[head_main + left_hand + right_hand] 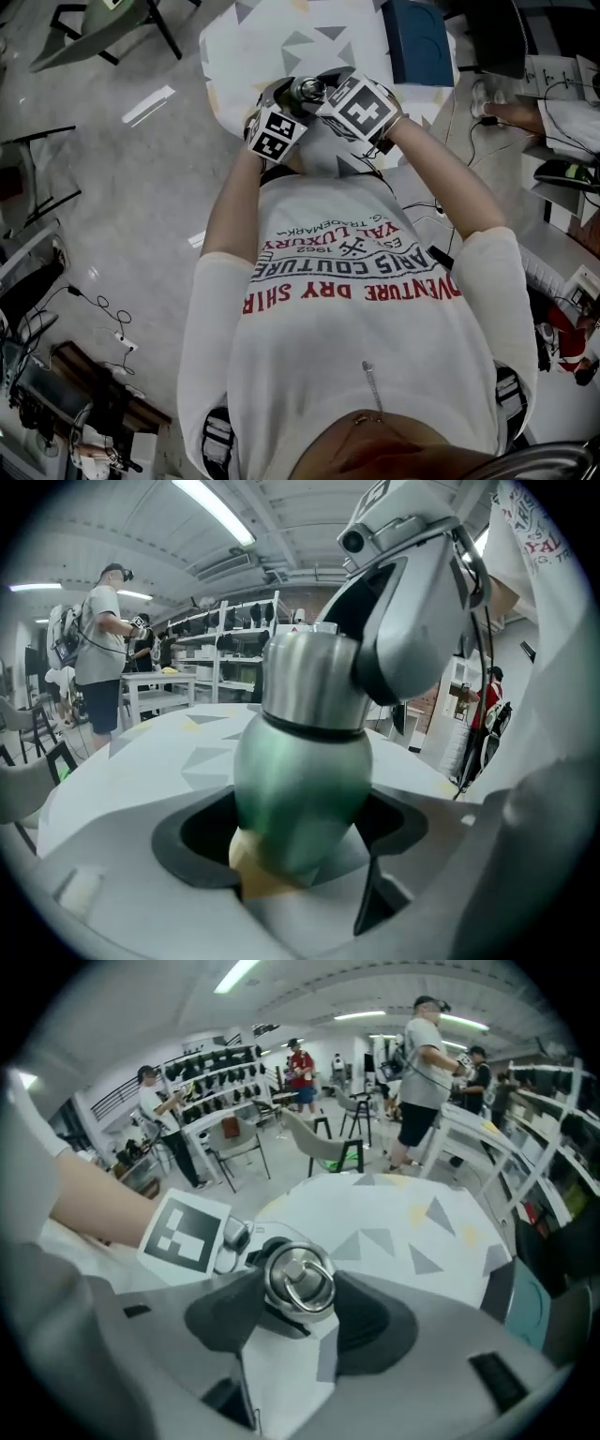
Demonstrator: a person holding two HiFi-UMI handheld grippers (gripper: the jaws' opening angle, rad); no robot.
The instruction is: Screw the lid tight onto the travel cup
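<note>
Lid (298,1282) sits centred between the right gripper's (300,1318) jaws, which clamp its steel sides from above, turning axis running straight ahead of them. The left gripper (296,844) grips the green travel cup (300,785) crosswise, upright between its pads. The patterned table (403,1213) lies beyond; nothing seems to block a twist.

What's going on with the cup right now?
A person is working two handheld grippers above the white table patterned with grey triangles. The left gripper is clamped on the body of the green metal travel cup. The right gripper comes in from above, its jaws closed on the brushed steel lid with a ring on top, which sits on the cup's neck. Whether the lid is fully tight can't be told.
</note>
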